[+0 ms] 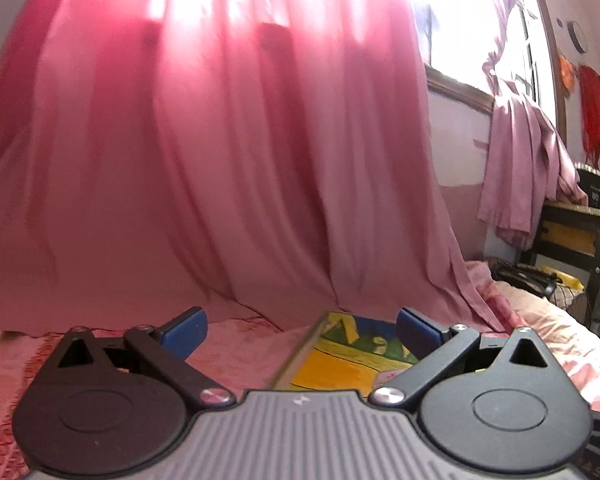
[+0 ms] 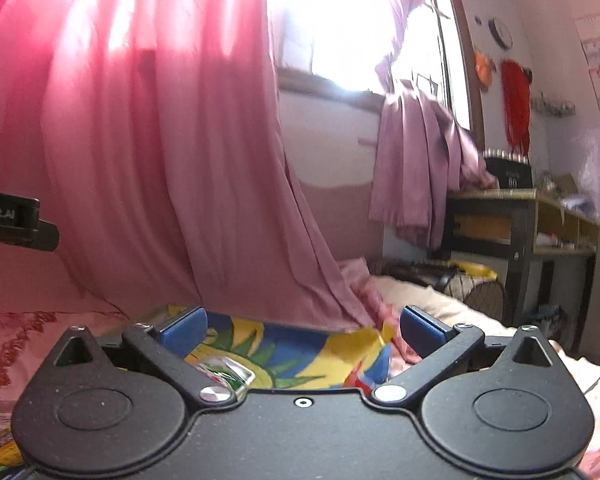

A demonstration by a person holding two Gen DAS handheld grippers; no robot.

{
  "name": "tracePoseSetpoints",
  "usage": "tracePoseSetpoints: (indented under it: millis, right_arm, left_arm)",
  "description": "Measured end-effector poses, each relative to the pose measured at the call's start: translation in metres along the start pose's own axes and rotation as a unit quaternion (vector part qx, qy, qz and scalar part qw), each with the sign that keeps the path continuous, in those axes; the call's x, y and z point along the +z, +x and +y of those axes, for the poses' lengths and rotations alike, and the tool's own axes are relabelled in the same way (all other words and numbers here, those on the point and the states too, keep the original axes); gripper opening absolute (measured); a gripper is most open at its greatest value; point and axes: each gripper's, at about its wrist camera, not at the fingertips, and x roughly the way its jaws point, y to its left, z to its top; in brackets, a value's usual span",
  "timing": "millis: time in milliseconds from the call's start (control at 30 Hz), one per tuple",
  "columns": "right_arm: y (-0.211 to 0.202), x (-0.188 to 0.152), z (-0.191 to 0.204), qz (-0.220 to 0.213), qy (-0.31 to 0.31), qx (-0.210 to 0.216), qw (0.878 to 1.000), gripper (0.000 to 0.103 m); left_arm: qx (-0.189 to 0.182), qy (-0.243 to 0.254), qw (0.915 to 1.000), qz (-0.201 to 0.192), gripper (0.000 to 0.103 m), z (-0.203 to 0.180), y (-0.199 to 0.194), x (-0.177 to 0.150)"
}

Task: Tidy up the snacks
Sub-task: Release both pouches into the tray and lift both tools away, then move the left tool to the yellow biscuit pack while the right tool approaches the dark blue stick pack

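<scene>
In the left wrist view, the left gripper (image 1: 300, 330) has its jaws wide apart and holds nothing. It looks almost level toward a pink curtain (image 1: 228, 152) that hangs down to a pink bedcover (image 1: 236, 344). Under and just ahead of the right blue pad lies a flat colourful thing with a yellow and green drawing and a pale edge, maybe a box (image 1: 340, 356); whether it is a snack cannot be told, because only a part shows. In the right wrist view, the right gripper (image 2: 303, 330) also has its jaws wide apart and empty. Below it a printed mat (image 2: 300, 354) in blue, yellow and green lies on the bed, and a shiny snack pack (image 2: 224, 374) with red and green print rests on it, close under the left blue pad (image 2: 184, 330). The step in hand seems to be the reach for a first snack. To do it well, the right gripper should tip downward so that the pack comes between the pads, then come down with the jaws across the narrow side of the pack and close softly, because such a pack probably crushes or slips easily. The right view alone shows the pack, a desk (image 2: 520, 216) by the wall and the black side of the other tool (image 2: 12, 220); the left view alone shows the pale edge of the box.
</scene>
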Motion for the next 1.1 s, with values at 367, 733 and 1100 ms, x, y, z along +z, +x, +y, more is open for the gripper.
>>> tracePoseSetpoints:
  millis: [367,733,1100]
  right_arm:
    - [-0.077,0.022,0.026,-0.052,-0.037,0.031,0.997,0.102]
    - [-0.135,0.032,0.039,-0.032,-0.036,0.04,0.998,0.102]
    - [-0.171,0.018,0.057,0.035,-0.012,0.035,0.999,0.102]
  left_arm:
    - [0.007,-0.006,1.0,-0.004,0.103,0.024,-0.056,-0.009]
    - [-0.008,0.036,0.9986,0.037,0.103,0.047,-0.107,-0.027]
    - [-0.017,0.077,0.9931,0.087,0.103,0.07,-0.123,-0.054]
